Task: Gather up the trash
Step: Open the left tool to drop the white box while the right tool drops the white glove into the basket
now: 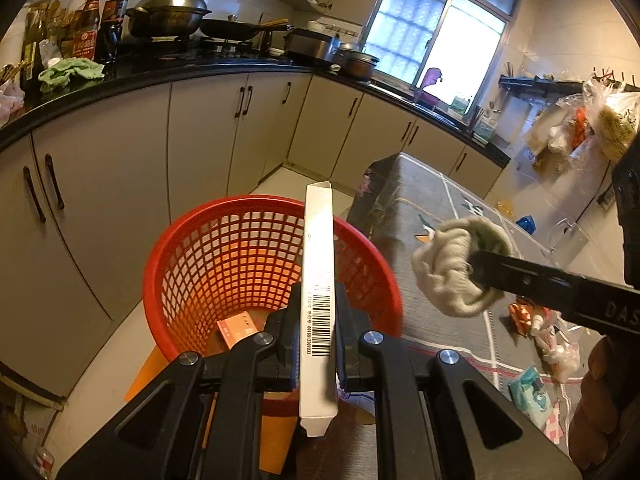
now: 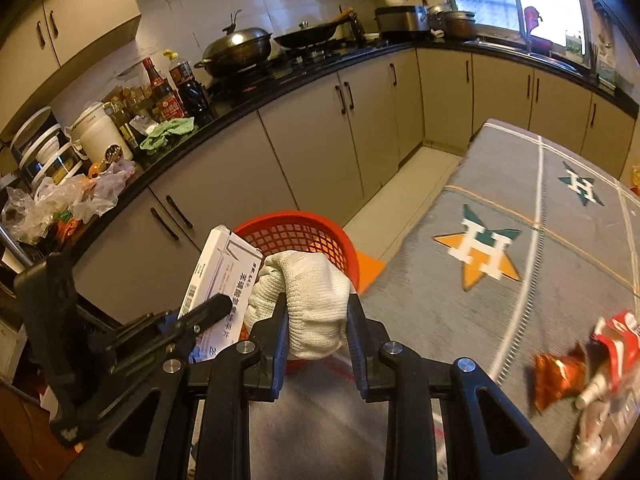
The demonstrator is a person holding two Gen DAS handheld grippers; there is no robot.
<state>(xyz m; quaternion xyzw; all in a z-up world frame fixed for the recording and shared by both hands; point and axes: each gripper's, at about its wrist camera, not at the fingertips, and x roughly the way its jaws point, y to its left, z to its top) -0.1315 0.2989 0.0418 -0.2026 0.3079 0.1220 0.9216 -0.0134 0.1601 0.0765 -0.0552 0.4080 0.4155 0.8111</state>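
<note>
Basket (image 1: 256,248) interior with pink card (image 1: 236,330) shows only in left view.

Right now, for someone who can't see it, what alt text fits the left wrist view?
The left claw grips a flat white box edge-on above a red mesh basket on a kitchen floor. To its right, the right claw holds a balled-up white cloth near the basket's rim, above a grey patterned table.

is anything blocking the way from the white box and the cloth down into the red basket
Nothing visible does. The white box already hangs over the open red basket, which holds only a small carton. The cloth is beside the rim, open air between.
</note>
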